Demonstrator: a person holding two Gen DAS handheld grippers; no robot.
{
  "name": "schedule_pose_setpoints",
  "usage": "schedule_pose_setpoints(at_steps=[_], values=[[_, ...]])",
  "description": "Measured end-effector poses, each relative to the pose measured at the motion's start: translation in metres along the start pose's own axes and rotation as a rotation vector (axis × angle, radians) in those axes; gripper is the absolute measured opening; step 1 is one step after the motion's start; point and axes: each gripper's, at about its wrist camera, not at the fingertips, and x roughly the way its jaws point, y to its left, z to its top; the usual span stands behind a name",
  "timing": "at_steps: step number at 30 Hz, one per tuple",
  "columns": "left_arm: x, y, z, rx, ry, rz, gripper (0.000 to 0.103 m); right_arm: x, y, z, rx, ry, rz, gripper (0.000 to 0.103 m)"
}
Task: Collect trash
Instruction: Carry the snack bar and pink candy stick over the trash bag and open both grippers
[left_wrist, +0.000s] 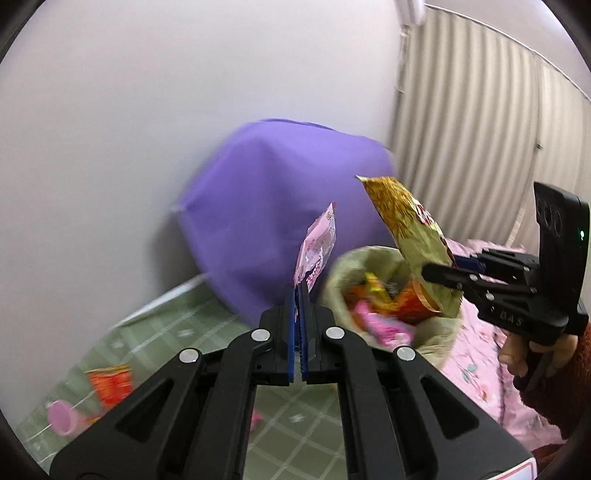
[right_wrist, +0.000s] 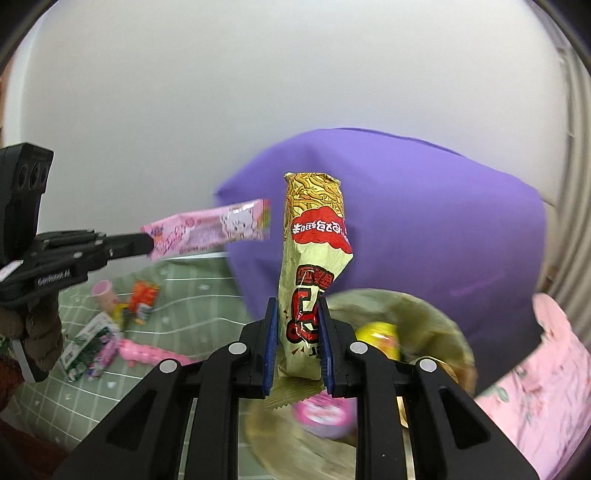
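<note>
The left gripper (left_wrist: 300, 291) has its jaws pressed together on the lower edge of a pink wrapper (left_wrist: 317, 251), which stands up from the blue pads and tilts a little to the right. The right gripper (right_wrist: 297, 325) has its jaws clamped on a gold noodle packet (right_wrist: 314, 266) with red lettering — the packet rises upright between the pads and its crimped bottom edge sticks out below them.

From the left wrist view, the noodle packet hangs just above the rim of a green bag (left_wrist: 373, 258), which is open and holds orange, yellow and pink wrappers. The pink wrapper is up in the air to the left of that bag, apart from it. In the right wrist view the same bag lies directly beneath the right gripper, blurred.

Behind both stands a purple cushion (right_wrist: 424, 221) against a white wall (left_wrist: 184, 92). A green checked sheet (right_wrist: 192, 314) covers the bed, and on it — well to the left — lie more scraps: an orange packet (right_wrist: 144, 297), a small pink cup (right_wrist: 103, 290), a green-and-white wrapper (right_wrist: 85, 347) and a pink stick-shaped piece (right_wrist: 147, 352). A pink floral blanket (right_wrist: 546, 387) lies to the right of the bag.
</note>
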Motion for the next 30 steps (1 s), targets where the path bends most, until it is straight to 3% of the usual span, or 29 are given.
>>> schedule_pose_setpoints(at_steps=[7, 11, 18, 30], values=[[0.039, -0.063, 0.007, 0.092, 0.055, -0.117, 0.002, -0.025, -0.049, -0.021, 0.082, 0.005, -0.094, 0.020], [0.053, -0.079, 0.001, 0.084, 0.093, -0.153, 0.002, -0.030, -0.064, -0.028, 0.109, 0.007, -0.116, 0.020], [0.087, -0.076, -0.006, 0.020, 0.199, -0.160, 0.002, -0.015, -0.075, -0.036, 0.126, 0.066, -0.093, 0.020], [0.114, -0.072, -0.018, -0.032, 0.282, -0.165, 0.002, 0.038, -0.083, -0.050, 0.113, 0.195, -0.008, 0.020]])
